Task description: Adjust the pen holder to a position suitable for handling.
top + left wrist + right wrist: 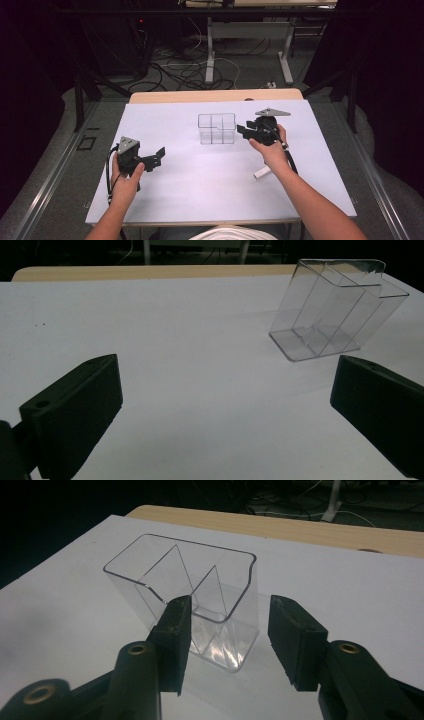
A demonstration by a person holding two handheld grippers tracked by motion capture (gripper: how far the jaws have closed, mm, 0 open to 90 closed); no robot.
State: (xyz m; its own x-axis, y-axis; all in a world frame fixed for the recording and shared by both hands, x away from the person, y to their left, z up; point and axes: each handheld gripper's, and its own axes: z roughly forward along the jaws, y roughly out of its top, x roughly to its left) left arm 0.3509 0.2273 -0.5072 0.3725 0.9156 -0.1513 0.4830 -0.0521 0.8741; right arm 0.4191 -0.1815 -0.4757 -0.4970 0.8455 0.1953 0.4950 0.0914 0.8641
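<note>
Right gripper (243, 131) jaws parted, nothing between them, just right of the clear divided container (216, 128) at frame centre, not touching it. In the right gripper view the container (192, 597) sits just beyond the jaw tips. Left gripper (159, 157) jaws spread wide, empty, lower left of the high view over the white sheet (210, 195). Small white piece (262, 173) lies lower right by the right forearm.

Both forearms are bare, with a white garment at the bottom edge; the left gripper (156, 159) and right gripper (243, 131) are black, each topped by a grey three-cornered plate and trailing a black cable; brass-coloured rivets (right gripper view) mark the jaw arms.
</note>
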